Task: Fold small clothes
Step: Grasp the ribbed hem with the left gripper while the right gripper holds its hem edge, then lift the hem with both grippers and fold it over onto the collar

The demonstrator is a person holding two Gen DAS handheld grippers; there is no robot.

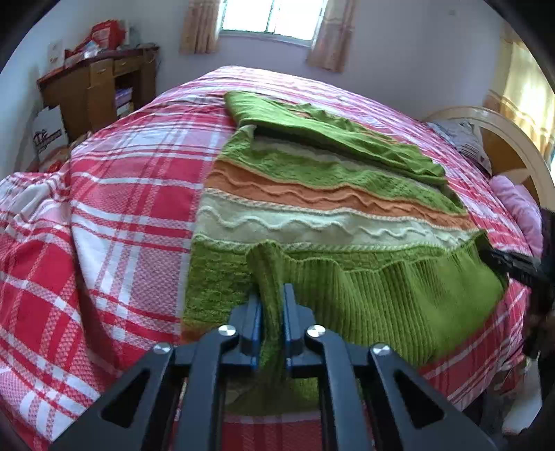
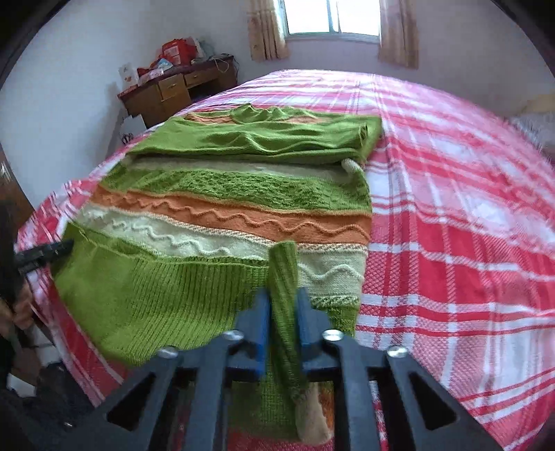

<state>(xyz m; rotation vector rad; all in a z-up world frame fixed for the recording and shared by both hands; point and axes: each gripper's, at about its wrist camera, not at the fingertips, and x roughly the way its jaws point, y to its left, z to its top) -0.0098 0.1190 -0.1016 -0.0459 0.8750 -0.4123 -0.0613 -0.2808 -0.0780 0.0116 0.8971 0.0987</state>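
Note:
A knit sweater [image 1: 312, 215] [image 2: 225, 208] striped green, orange and cream lies flat on the plaid bed cover [image 1: 121, 208] [image 2: 451, 215], with a green sleeve folded across its far end. My left gripper [image 1: 272, 298] is shut on a pinched ridge of the green ribbed hem at its near left corner. My right gripper [image 2: 282, 298] is shut on a similar ridge of the hem at the near right corner, with the cloth hanging down between its fingers. Each view catches the other gripper's dark finger at the hem's far side: right gripper [image 1: 510, 263], left gripper [image 2: 45, 253].
A wooden desk [image 1: 100, 90] [image 2: 177, 90] piled with red bags stands by the far left wall under a curtained window [image 1: 274, 14] [image 2: 333, 17]. A curved headboard [image 1: 503, 138] and pink pillow [image 1: 520, 208] are on the right. A hand [image 2: 20, 305] shows at the left edge.

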